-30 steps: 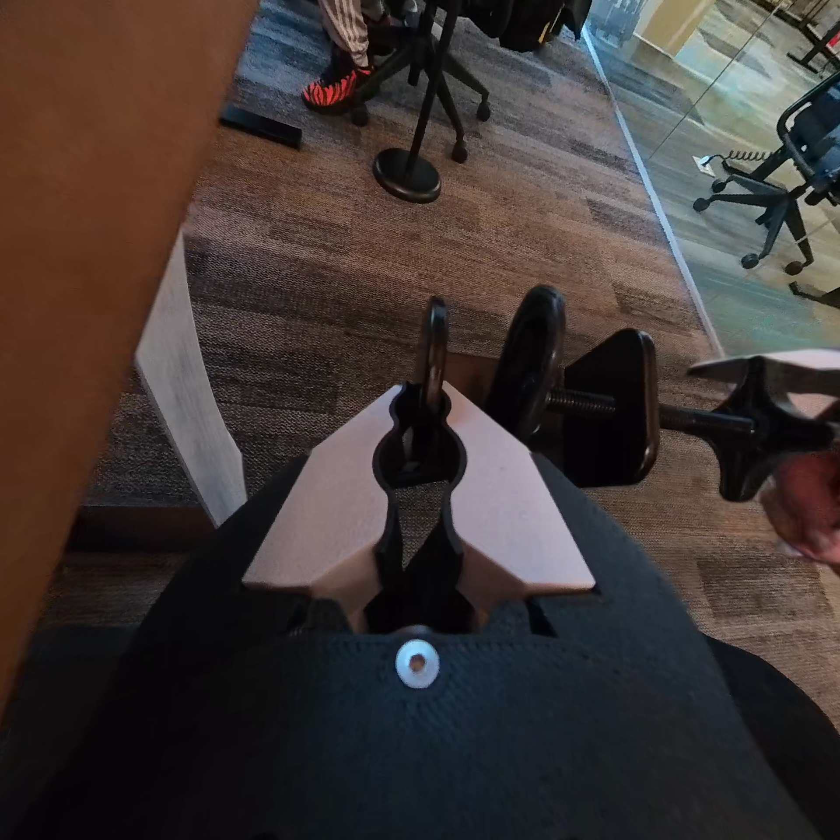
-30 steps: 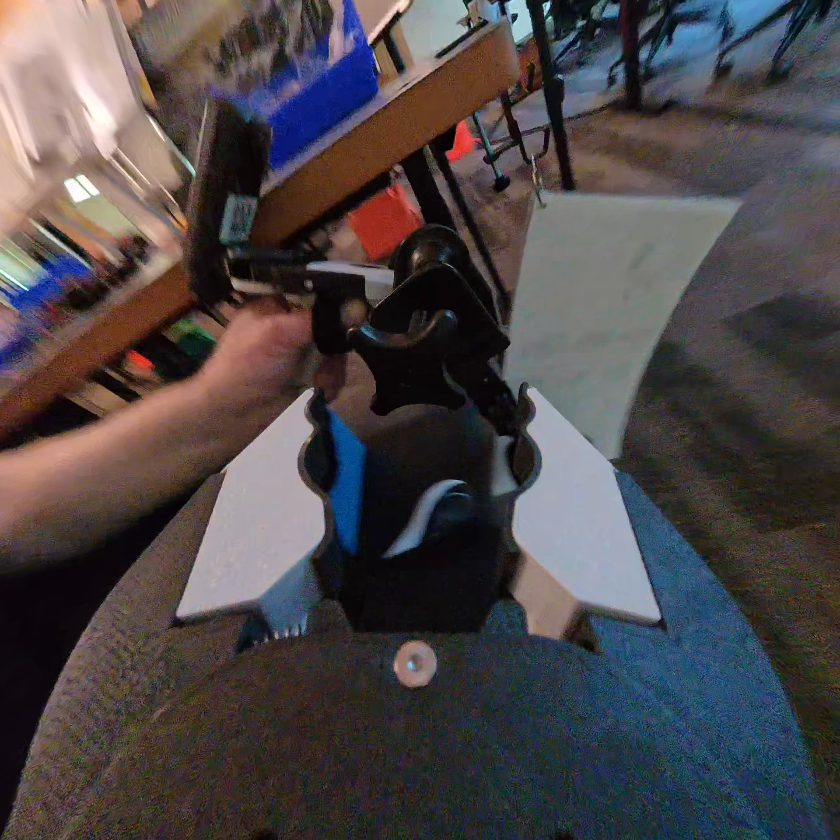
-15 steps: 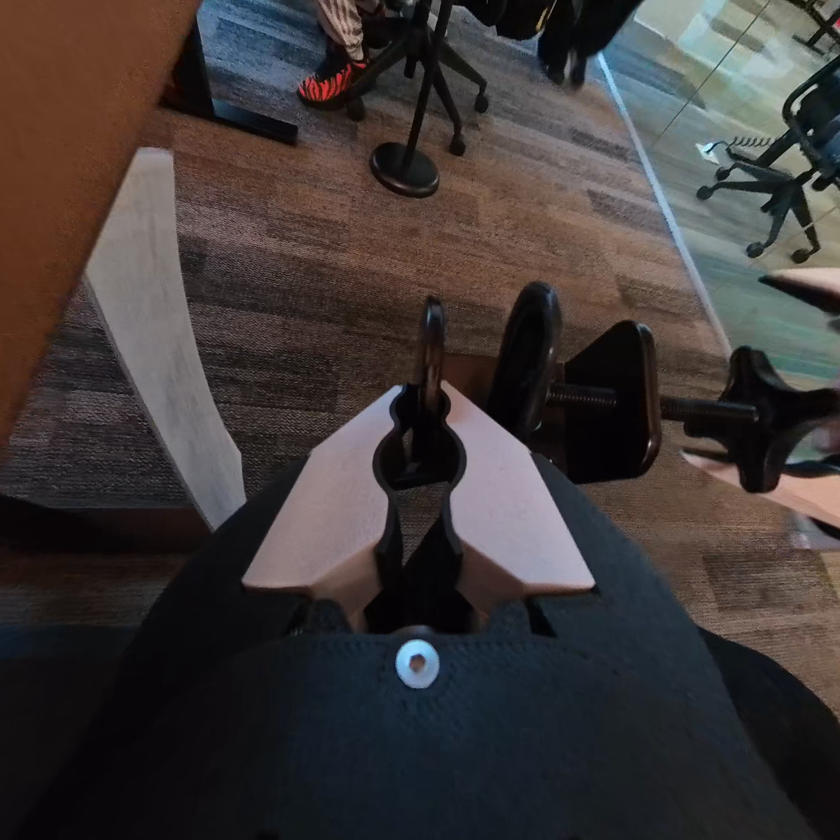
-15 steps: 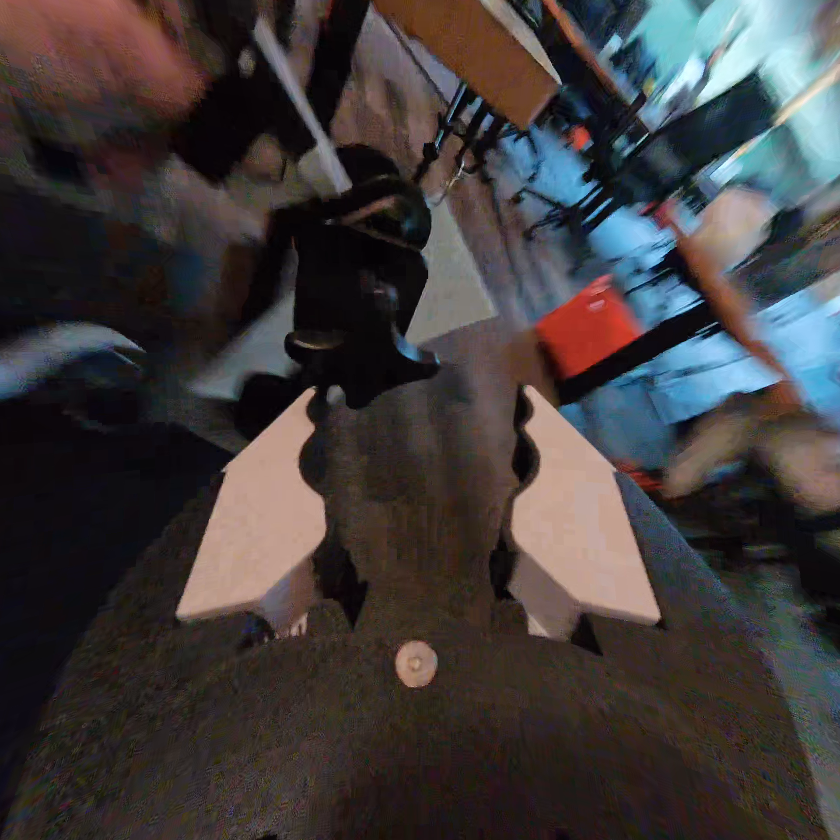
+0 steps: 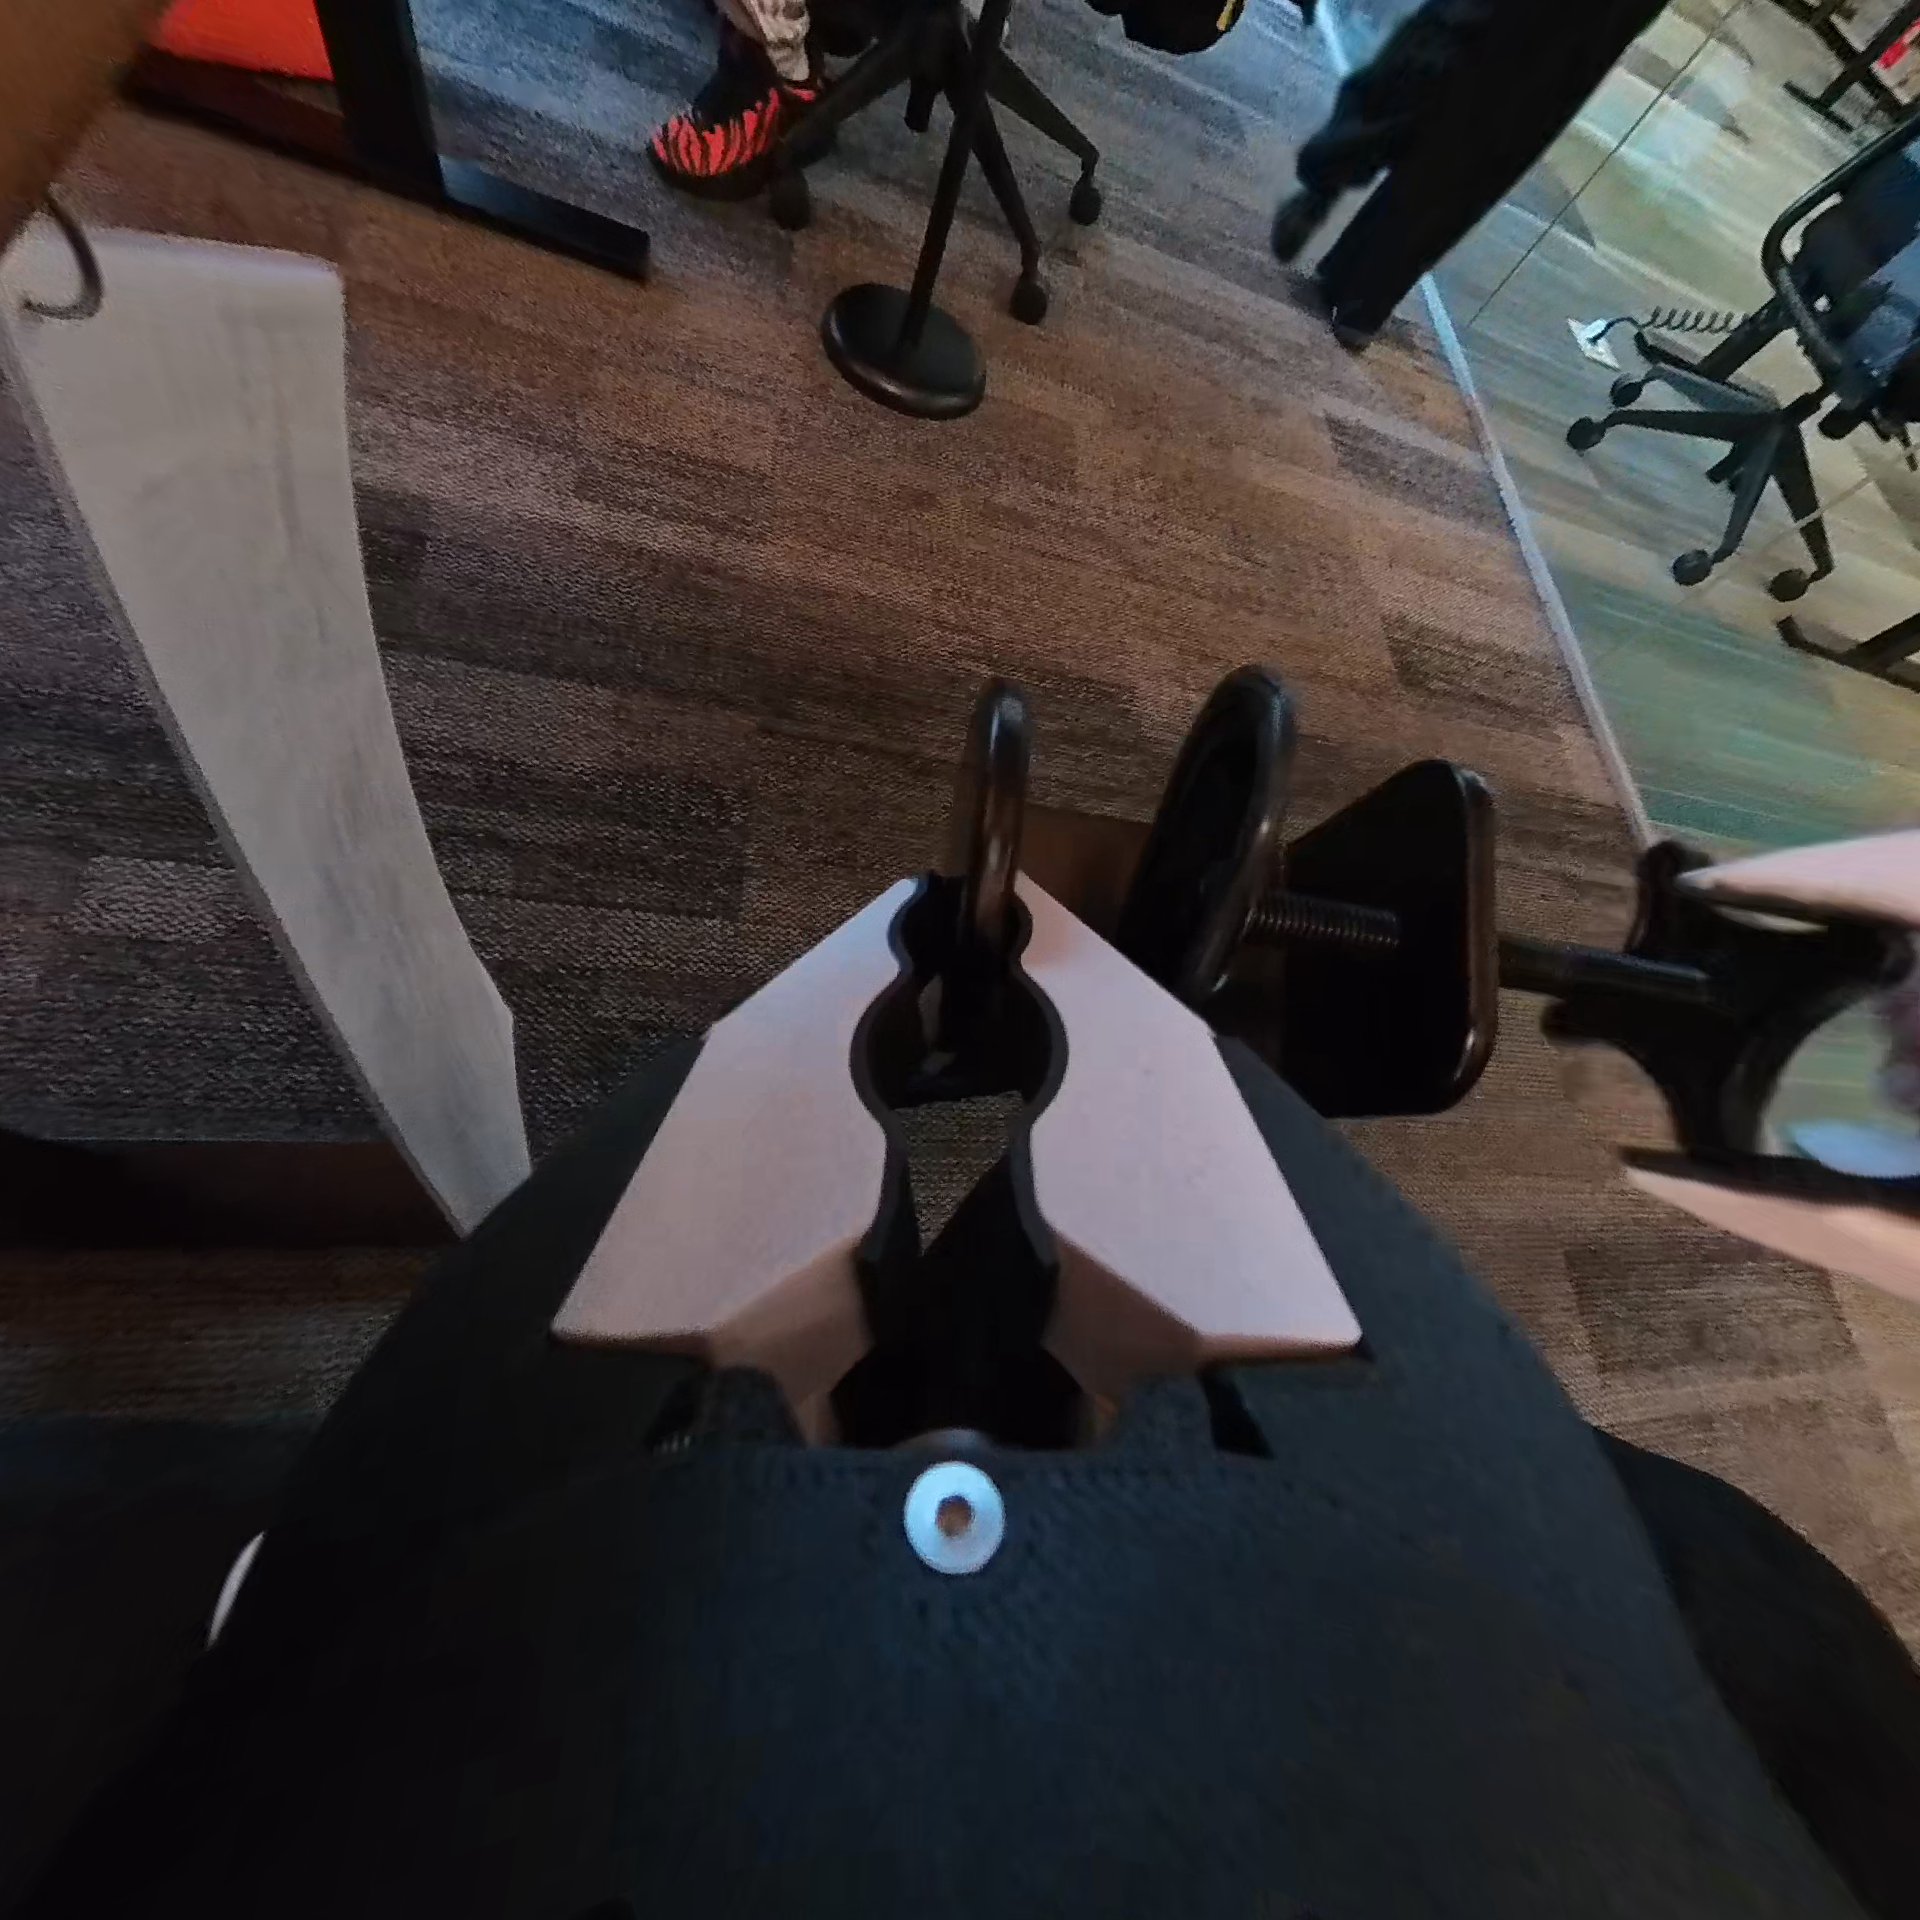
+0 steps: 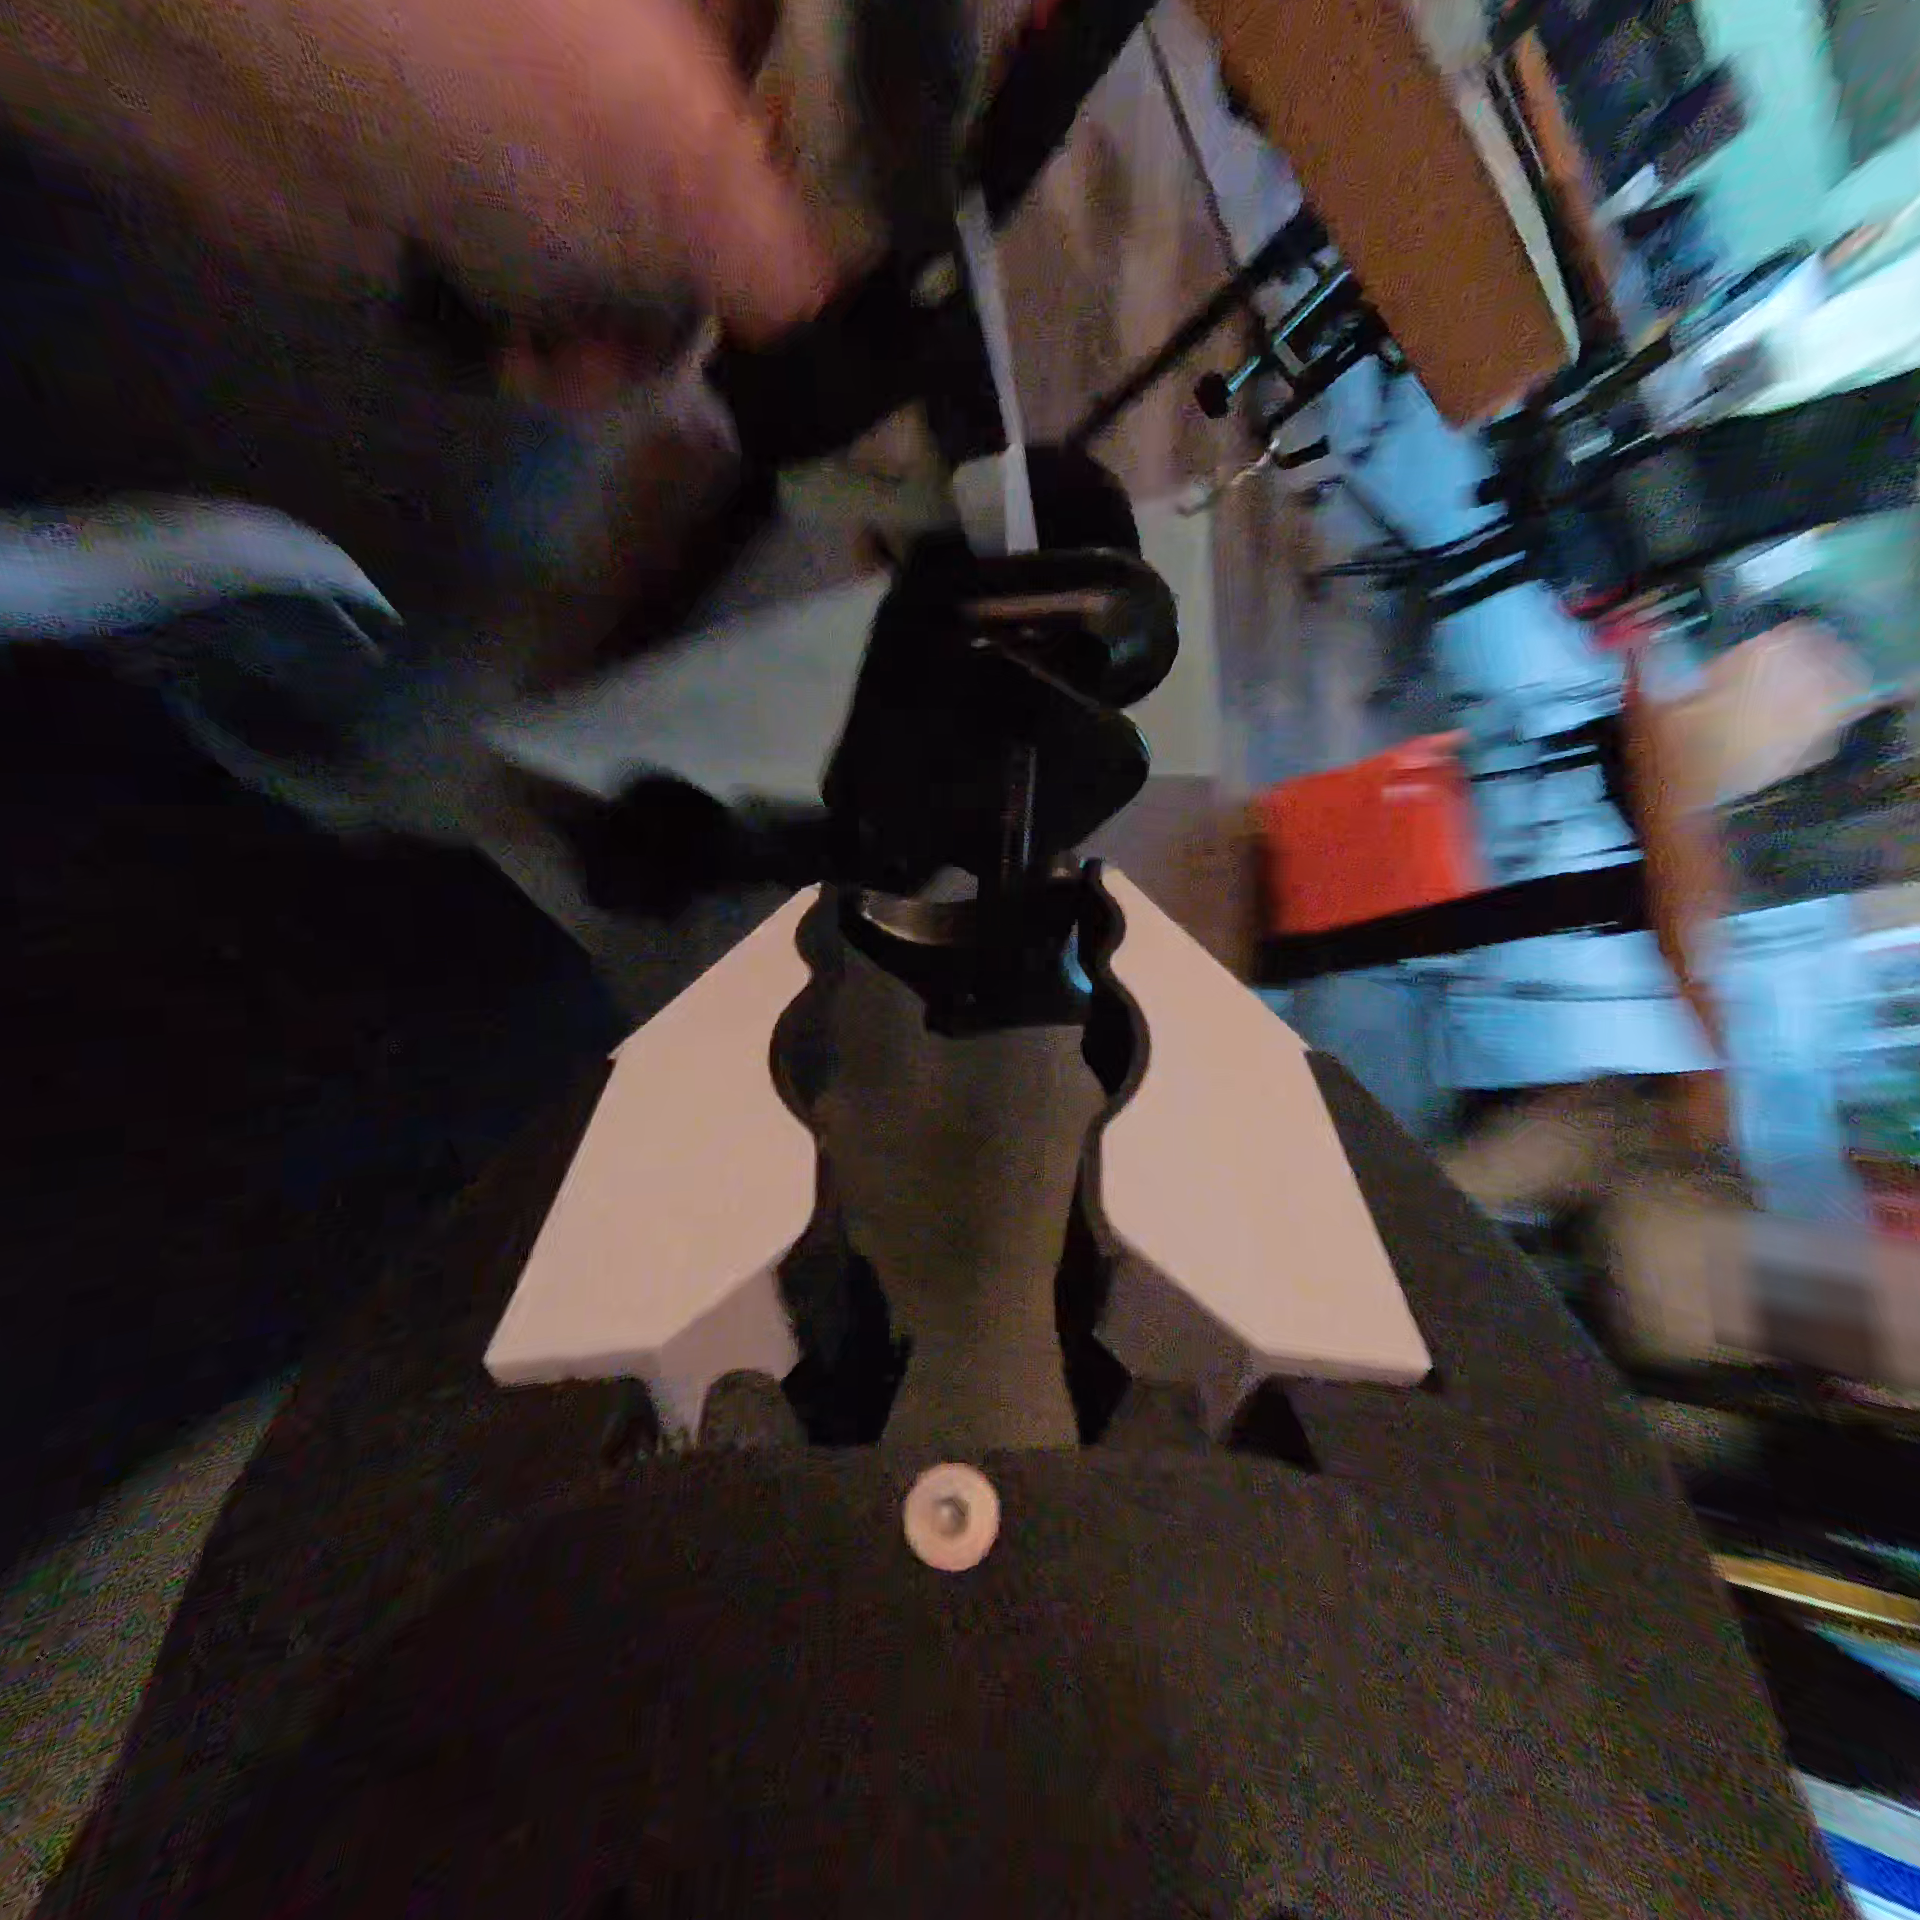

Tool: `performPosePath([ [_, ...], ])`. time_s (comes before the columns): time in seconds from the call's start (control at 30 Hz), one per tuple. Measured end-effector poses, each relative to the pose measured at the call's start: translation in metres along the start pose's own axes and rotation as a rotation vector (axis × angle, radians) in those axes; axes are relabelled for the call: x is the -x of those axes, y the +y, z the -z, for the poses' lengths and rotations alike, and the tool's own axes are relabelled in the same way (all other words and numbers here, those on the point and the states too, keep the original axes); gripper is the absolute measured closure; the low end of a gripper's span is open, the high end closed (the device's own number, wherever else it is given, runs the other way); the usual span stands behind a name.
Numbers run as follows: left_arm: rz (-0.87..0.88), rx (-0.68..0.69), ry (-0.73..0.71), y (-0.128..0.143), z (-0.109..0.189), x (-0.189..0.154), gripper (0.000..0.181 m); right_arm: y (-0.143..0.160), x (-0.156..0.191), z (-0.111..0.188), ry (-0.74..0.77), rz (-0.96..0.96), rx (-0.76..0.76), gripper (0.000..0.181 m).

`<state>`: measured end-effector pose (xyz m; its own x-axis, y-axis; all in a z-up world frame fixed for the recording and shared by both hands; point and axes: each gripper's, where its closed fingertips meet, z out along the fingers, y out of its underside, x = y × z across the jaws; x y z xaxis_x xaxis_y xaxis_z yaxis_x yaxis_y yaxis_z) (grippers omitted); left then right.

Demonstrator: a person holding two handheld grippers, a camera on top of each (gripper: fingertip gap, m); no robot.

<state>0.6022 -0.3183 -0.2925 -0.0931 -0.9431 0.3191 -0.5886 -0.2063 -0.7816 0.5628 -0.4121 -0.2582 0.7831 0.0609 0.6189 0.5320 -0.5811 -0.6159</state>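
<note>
While the left gripper (image 5: 961,914) is closed on the black metal screw clamp (image 5: 1340,935) above the carpet, the half-open right gripper (image 6: 961,935) brackets its black star-shaped knob (image 6: 971,956); I judge squeezing squarely avoids slipping

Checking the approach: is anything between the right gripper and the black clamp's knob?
Nothing visible: the knob sits between the right gripper fingertips. The left gripper is shut on the clamp's frame.
</note>
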Motion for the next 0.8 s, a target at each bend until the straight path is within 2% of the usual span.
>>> performPosePath([
  [0.03, -0.009, 0.005, -0.015, 0.001, 0.0, 0.002, 0.174, 0.002, 0.0, -0.003, 0.09, 0.239, 0.071, 0.132],
  [0.07, -0.003, 0.002, -0.017, 0.001, 0.0, 0.004, 0.175, -0.002, 0.003, -0.004, 0.114, 0.274, 0.047, 0.131],
  [0.1, 0.009, -0.006, -0.007, 0.0, 0.001, 0.005, 0.175, -0.003, 0.001, -0.002, 0.112, 0.165, 0.002, 0.129],
  [0.13, 0.007, -0.002, -0.009, -0.001, 0.002, 0.006, 0.174, 0.004, -0.005, 0.0, 0.105, -0.004, -0.012, 0.103],
  [0.17, 0.005, -0.007, -0.01, -0.002, 0.003, 0.006, 0.174, 0.011, -0.009, 0.002, 0.071, -0.228, -0.032, 0.089],
  [0.23, 0.004, -0.013, -0.008, -0.003, 0.003, 0.007, 0.174, 0.002, -0.005, 0.013, -0.149, -0.745, -0.222, 0.097],
  [0.3, 0.005, -0.009, -0.004, -0.002, 0.002, 0.007, 0.174, 0.004, -0.013, 0.014, -0.257, -1.13, -0.34, 0.099],
  [0.33, 0.004, -0.008, -0.004, -0.001, 0.001, 0.007, 0.174, 0.005, -0.011, 0.011, -0.307, -1.209, -0.352, 0.1],
  [0.4, -0.005, 0.003, -0.001, 0.001, -0.001, 0.006, 0.174, -0.002, 0.001, 0.003, -0.38, -1.232, -0.335, 0.104],
  [0.43, -0.011, 0.007, 0.0, 0.003, -0.003, 0.005, 0.174, -0.007, 0.004, 0.0, -0.4, -1.252, -0.349, 0.112],
  [0.47, -0.017, 0.01, -0.001, 0.004, -0.004, 0.004, 0.175, -0.007, 0.002, -0.004, -0.393, -1.287, -0.345, 0.129],
  [0.53, -0.021, 0.015, 0.001, 0.005, -0.005, 0.003, 0.175, -0.007, -0.002, -0.004, -0.365, -1.208, -0.351, 0.135],
  [0.57, -0.023, 0.015, 0.004, 0.005, -0.004, 0.003, 0.175, -0.007, -0.002, -0.004, -0.333, -1.085, -0.324, 0.136],
  [0.6, -0.007, 0.012, 0.014, 0.004, -0.005, 0.003, 0.176, -0.007, 0.001, -0.005, -0.27, -0.851, -0.258, 0.136],
  [0.67, 0.006, 0.012, 0.03, 0.005, -0.005, 0.004, 0.175, 0.004, 0.006, -0.008, -0.05, -0.082, -0.03, 0.135],
  [0.7, 0.008, 0.011, 0.025, 0.005, -0.006, 0.005, 0.175, 0.008, 0.005, -0.009, 0.048, 0.224, 0.057, 0.135],
  [0.73, 0.011, 0.007, 0.018, 0.004, -0.006, 0.007, 0.175, 0.008, 0.005, -0.011, 0.081, 0.294, 0.066, 0.135],
  [0.77, 0.008, 0.006, 0.015, 0.003, -0.005, 0.009, 0.175, 0.009, 0.005, -0.012, 0.062, 0.204, 0.044, 0.13],
  [0.8, 0.001, 0.013, 0.004, 0.003, -0.005, 0.01, 0.175, 0.015, 0.005, -0.01, 0.025, 0.082, 0.034, 0.107],
])
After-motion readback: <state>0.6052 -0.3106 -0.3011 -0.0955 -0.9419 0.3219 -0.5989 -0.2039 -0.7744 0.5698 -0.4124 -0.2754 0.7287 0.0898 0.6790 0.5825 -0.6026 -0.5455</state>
